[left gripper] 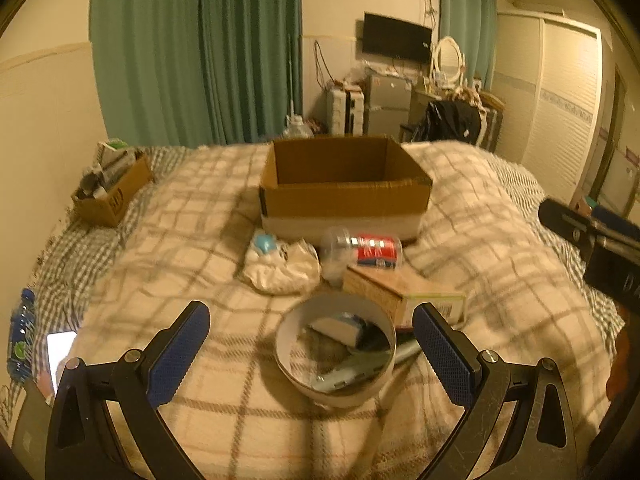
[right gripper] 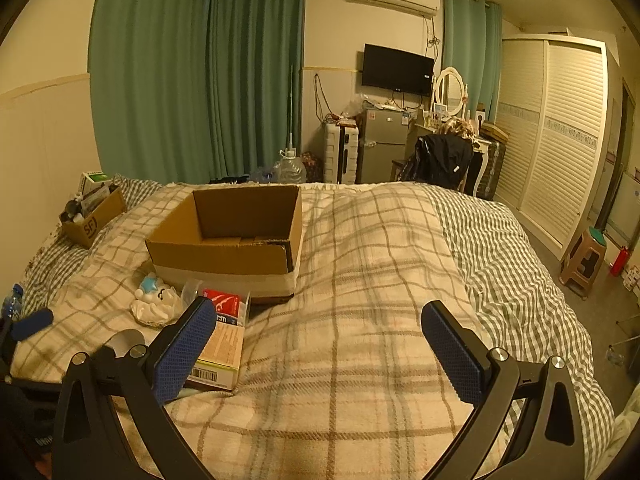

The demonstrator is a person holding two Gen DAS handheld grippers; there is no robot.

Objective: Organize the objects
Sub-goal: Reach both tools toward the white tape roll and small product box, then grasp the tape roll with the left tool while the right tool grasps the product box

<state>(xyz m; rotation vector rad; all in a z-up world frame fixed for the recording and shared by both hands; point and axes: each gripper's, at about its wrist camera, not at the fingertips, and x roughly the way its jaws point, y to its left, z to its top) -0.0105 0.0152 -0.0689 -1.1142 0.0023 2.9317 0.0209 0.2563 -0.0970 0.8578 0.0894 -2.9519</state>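
Nearest the lens: left gripper (left gripper: pixel 312 312), blue pads spread wide, clamped on nothing, hovering just above a white round tub (left gripper: pixel 344 398) on the plaid blanket (left gripper: pixel 200 248). Holds a small white-and-dark item and a pale tool, neither sharp enough to name. Looks light and thin-walled, likely to flex or ovalise under a hard squeeze; best taken across the rim with a gentle close and kept level, so nothing spills out.

Just behind, touching or nearly so: a small carton (left gripper: pixel 400 288), stiff and flat-sided, easy to pinch across its narrow faces. Beyond it, a clear jar with a red label (left gripper: pixel 376 252) on its side, smooth and probably slippery, prone to roll. Beside that, a white soft toy (left gripper: pixel 280 268), light and squashy, graspable anywhere.

Farther back, an open cardboard box (left gripper: pixel 344 200), seemingly unfilled and the probable destination.

Right gripper (right gripper: pixel 320 306) likewise parted and carrying nothing, over bare blanket to the right of the pile.
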